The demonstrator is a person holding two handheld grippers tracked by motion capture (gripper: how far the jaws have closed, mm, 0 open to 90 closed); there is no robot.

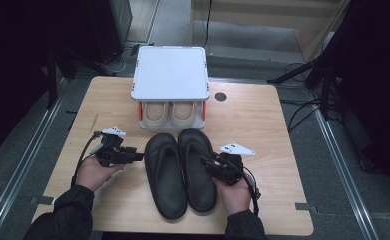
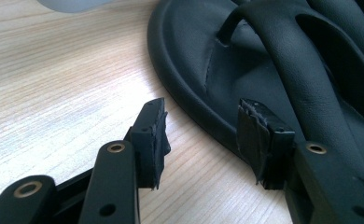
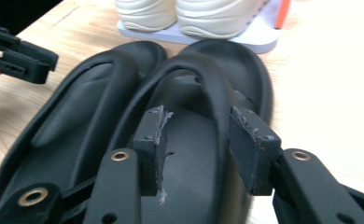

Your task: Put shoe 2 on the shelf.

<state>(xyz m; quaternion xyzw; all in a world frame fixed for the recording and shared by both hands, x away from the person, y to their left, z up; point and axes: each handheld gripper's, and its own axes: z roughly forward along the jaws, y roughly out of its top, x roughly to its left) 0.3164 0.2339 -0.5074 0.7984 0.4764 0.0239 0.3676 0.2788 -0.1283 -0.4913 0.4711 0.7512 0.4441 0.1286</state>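
Two black sandals lie side by side on the wooden table, toes toward the rack: the left sandal and the right sandal. My left gripper is at the left sandal's outer edge. In the left gripper view the gripper is open, one jaw over the bare wood and the other over the sandal's rim, with neither pad pressing. My right gripper hovers over the right sandal. In the right gripper view the gripper is open above the footbed, behind the strap, gripping nothing.
A white two-level shoe rack stands at the back middle of the table, with a pair of cream shoes on its lower shelf just beyond the sandals' toes. A round cable hole sits to the rack's right. Dark stands flank the table.
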